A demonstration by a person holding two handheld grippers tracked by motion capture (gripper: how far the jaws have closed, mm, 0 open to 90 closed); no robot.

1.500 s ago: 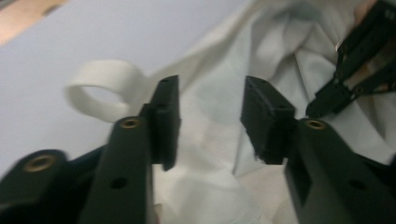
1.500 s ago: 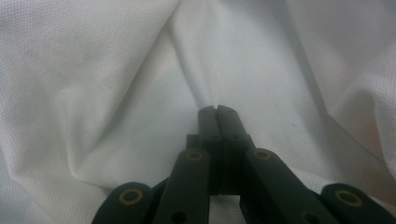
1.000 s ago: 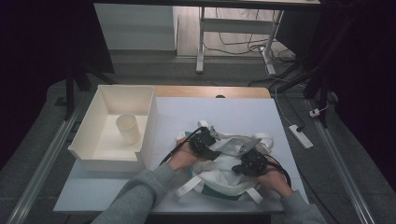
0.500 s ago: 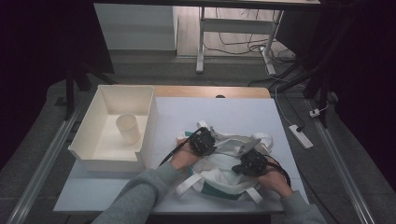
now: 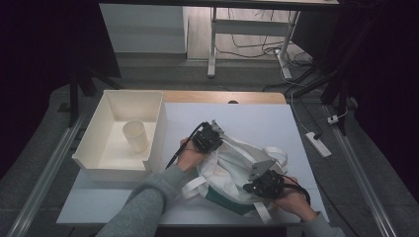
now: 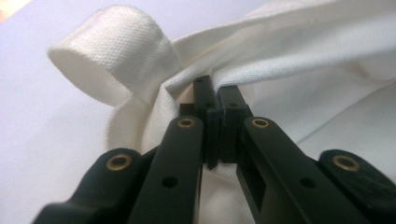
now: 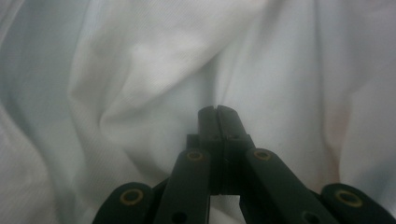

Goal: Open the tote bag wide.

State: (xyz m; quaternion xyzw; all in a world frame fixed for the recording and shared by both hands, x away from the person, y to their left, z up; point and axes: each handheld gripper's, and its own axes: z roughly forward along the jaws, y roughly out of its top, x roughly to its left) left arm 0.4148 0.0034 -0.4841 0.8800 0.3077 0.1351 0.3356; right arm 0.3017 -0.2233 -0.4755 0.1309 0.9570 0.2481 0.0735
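Note:
A white cloth bag [image 5: 232, 163] with a green base and white straps lies crumpled on the white table [image 5: 257, 113]. My left gripper [image 5: 217, 134] is at the bag's far left edge. In the left gripper view, the left gripper [image 6: 212, 93] has just closed its jaws on a fold of the bag [image 6: 303, 74] beside a strap loop [image 6: 112, 60]. My right gripper [image 5: 249, 186] is at the bag's near right side. In the right gripper view, the right gripper [image 7: 217, 112] is shut, its tips buried in a crease of the bag's cloth [image 7: 140, 84].
A white open box [image 5: 89, 158] stands at the table's left with a paper cup [image 5: 136, 136] upright inside. A wooden strip [image 5: 222, 97] runs along the table's far edge. A power strip [image 5: 316, 144] lies on the floor to the right.
The two hands have drawn apart: the left gripper moved slightly away from me, the right one toward the near edge. The bag's cloth is pulled wider between them.

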